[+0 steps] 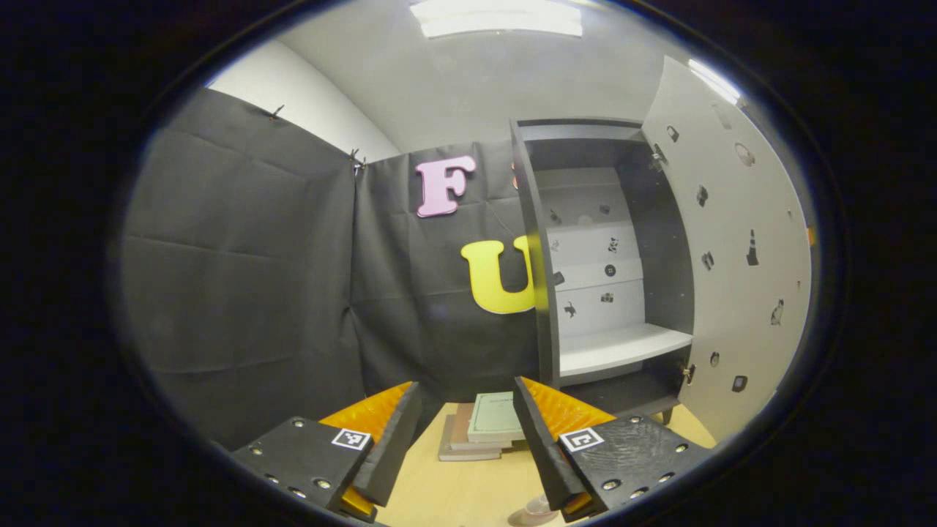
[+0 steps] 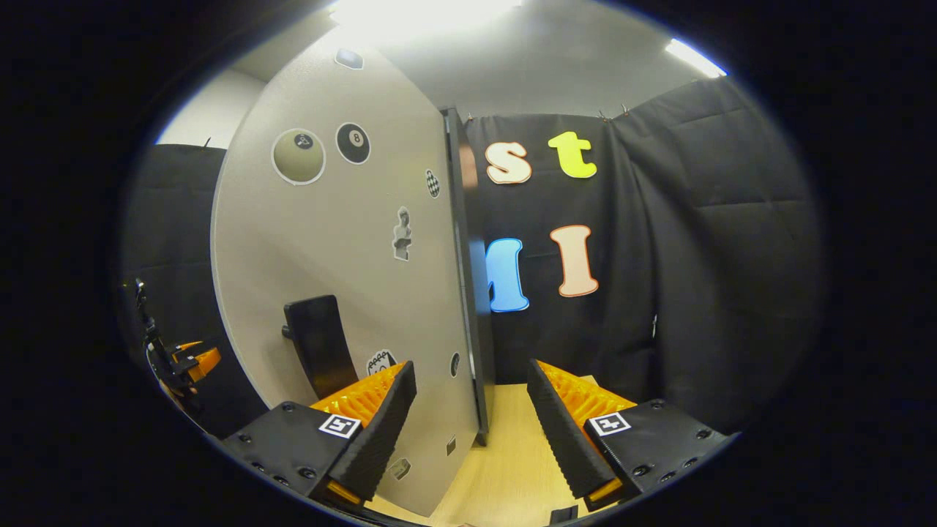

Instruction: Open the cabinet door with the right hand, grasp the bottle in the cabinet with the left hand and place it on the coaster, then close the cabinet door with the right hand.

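Cabinet door [image 1: 732, 249] swung wide open off the cabinet [image 1: 585, 256], sticker-dotted inner face showing, white shelf [image 1: 622, 348] inside bare. Left gripper [image 1: 465, 439] held back from the cabinet with jaws spread and nothing between them, above the wooden tabletop [image 1: 468, 490] and a stack of books [image 1: 479, 435] just left of the cabinet base. Right gripper [image 2: 472, 424] likewise parted and unloaded, fingers straddling the door's free edge without touching, black handle [image 2: 318, 344] just left of it on the door's outer face.
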Motion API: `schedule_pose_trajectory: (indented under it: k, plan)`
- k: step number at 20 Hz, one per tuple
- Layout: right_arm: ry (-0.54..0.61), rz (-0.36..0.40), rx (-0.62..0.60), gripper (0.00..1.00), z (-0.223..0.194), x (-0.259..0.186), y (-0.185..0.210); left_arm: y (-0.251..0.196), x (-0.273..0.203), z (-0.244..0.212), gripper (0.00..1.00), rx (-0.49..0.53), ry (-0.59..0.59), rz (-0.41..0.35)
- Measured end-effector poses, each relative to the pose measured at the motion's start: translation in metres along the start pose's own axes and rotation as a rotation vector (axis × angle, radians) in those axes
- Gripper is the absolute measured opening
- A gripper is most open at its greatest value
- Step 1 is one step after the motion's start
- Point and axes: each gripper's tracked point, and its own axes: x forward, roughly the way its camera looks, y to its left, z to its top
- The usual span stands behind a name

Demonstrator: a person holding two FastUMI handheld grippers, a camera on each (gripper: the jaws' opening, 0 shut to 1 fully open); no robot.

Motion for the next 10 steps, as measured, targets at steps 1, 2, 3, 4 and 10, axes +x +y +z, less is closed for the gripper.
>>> schedule_pose_trajectory:
  k: [1, 2, 3, 4, 10]
  plan:
    - [-0.001, 0.005, -0.004, 0.97, 0.0, 0.0, 0.005, 0.002, 0.001, -0.002, 0.75, 0.004, 0.004, -0.002]
    - [-0.005, 0.01, -0.007, 0.97, 0.0, 0.0, 0.01, 0.004, 0.002, -0.002, 0.75, 0.009, 0.006, -0.003]
    - [-0.006, 0.012, -0.01, 0.97, 0.0, 0.001, 0.013, 0.005, 0.001, -0.002, 0.78, 0.014, 0.006, -0.004]
    - [-0.007, 0.014, -0.008, 0.96, 0.0, 0.002, 0.015, 0.006, 0.002, -0.003, 0.78, 0.017, 0.005, -0.008]
    - [-0.01, 0.015, -0.007, 0.96, -0.001, 0.003, 0.033, 0.005, -0.002, -0.001, 0.75, 0.017, 0.0, -0.041]
